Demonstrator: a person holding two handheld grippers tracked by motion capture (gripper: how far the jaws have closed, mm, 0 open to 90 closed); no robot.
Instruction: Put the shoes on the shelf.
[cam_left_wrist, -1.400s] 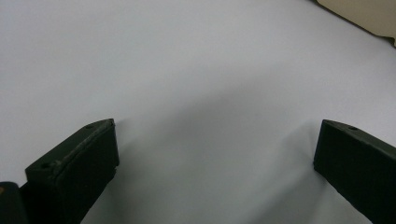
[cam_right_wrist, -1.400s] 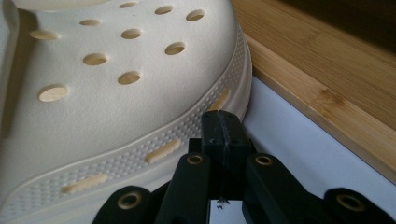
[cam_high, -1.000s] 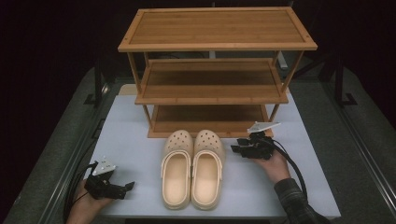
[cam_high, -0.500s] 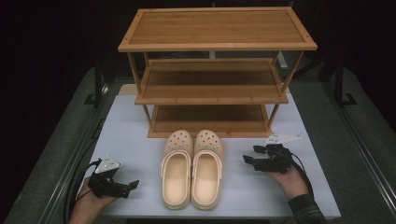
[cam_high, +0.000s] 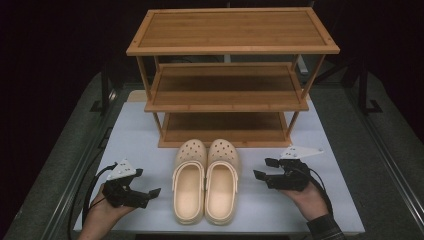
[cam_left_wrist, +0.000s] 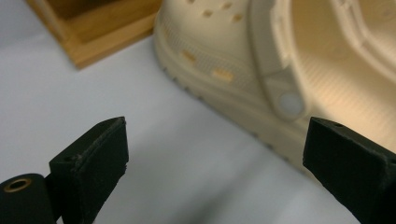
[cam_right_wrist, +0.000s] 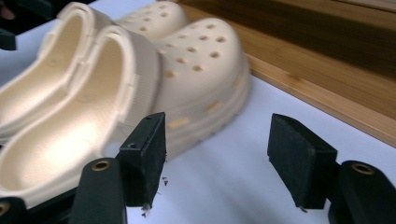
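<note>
On the worktop (cam_high: 135, 140), before the rack (cam_high: 227, 90), two clogs (cam_high: 206, 185) sit side by side. Left gripper (cam_high: 148, 194) and right gripper (cam_high: 262, 170) flank them, jaws apart, empty. Foam looks light, soft; likely best pinched at the heel rim.

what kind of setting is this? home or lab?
Likely a lab recording setup, not a home: a white table in a dark room, a bare three-tier bamboo shoe rack staged on it, and one pair of cream clogs in front.
</note>
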